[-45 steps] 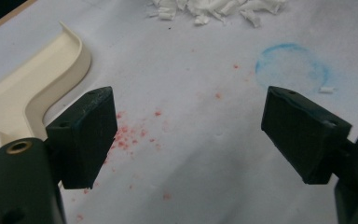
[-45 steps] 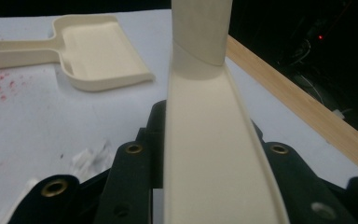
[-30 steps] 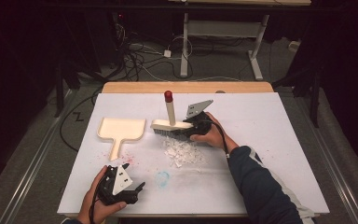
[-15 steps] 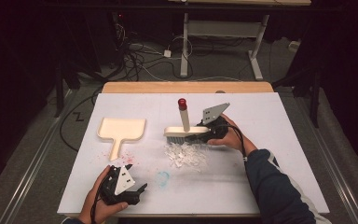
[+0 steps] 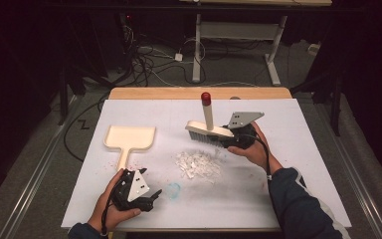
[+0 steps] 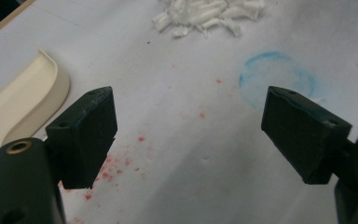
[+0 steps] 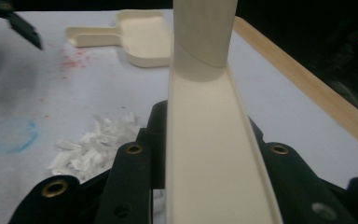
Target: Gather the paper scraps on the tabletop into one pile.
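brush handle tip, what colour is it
Red: the brush handle tip caps a cream handle, clearest in the high view.

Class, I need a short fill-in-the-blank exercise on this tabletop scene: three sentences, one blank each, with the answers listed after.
1. The right gripper is shut on the ____.
2. The left gripper has its jaws ____, holding nothing.
3. The white scraps lie between the brush and a faint ____ ring drawn on the table.

Answers: brush; open; blue
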The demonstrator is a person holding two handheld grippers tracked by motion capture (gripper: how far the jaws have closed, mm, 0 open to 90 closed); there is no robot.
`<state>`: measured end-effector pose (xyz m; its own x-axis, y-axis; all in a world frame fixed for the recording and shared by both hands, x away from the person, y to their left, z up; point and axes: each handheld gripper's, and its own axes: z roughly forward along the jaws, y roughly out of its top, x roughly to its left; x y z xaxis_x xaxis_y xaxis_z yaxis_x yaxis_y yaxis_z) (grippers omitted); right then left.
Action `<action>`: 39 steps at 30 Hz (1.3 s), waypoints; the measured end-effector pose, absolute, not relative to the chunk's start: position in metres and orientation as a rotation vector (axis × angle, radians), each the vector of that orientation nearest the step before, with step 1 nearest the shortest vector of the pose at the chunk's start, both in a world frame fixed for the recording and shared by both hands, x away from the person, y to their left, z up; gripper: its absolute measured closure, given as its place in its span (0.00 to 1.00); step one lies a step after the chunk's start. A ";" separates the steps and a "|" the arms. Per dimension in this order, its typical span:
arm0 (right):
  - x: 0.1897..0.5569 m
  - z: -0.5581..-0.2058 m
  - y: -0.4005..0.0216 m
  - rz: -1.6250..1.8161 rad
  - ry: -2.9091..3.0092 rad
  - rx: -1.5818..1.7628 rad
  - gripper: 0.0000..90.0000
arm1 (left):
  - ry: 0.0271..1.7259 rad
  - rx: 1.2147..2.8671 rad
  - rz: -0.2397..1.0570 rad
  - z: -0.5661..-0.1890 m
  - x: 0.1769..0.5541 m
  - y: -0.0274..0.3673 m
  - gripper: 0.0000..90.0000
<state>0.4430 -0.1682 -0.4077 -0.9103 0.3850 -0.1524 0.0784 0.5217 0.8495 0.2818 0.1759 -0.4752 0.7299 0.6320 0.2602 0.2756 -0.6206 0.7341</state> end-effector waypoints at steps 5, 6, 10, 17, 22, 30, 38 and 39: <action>0.420 -0.406 -0.186 1.282 2.358 0.594 0.76 | 0.671 2.196 0.659 -0.472 0.270 0.178 0.19; 0.415 -0.408 -0.189 1.260 2.345 0.649 0.76 | 0.667 2.201 0.664 -0.472 0.269 0.179 0.19; 0.401 -0.416 -0.201 1.180 2.276 0.769 0.76 | 0.670 2.198 0.678 -0.471 0.264 0.180 0.19; 0.376 -0.441 -0.204 1.018 2.087 1.022 0.76 | 0.665 2.181 0.706 -0.465 0.257 0.174 0.19; 0.356 -0.458 -0.177 1.039 2.029 1.099 0.75 | 0.659 2.178 0.700 -0.464 0.255 0.174 0.19; 0.340 -0.469 -0.126 1.053 2.041 1.008 0.72 | 0.658 2.163 0.691 -0.463 0.256 0.177 0.19; 0.347 -0.460 -0.124 1.134 2.033 1.041 0.75 | 0.659 2.169 0.684 -0.465 0.258 0.175 0.19; 0.347 -0.458 -0.126 1.149 2.027 1.038 0.76 | 0.658 2.171 0.682 -0.465 0.259 0.175 0.19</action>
